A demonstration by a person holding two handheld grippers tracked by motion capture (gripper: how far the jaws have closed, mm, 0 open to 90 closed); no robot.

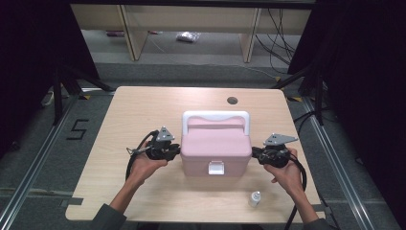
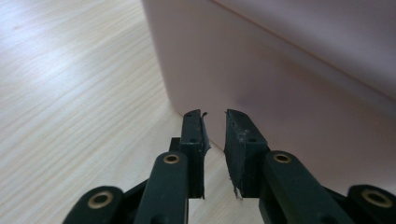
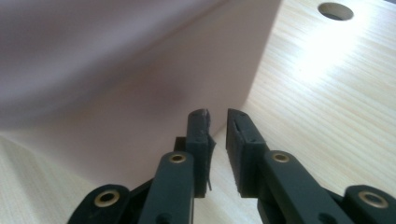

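The box (image 1: 216, 148) is pale pink, its handle (image 1: 216, 116) and front latch (image 1: 216, 167) white. The desk (image 1: 143, 110) shows light wood grain. Each hand-held gripper (image 2: 215, 122) has black jaws (brass-coloured rivets). At five o'clock stands a whitish bottle (image 1: 255, 198).

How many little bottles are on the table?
1. The small bottle stands upright near the table's front edge, by the person's right forearm, in front of the pink box. The box could hide others.
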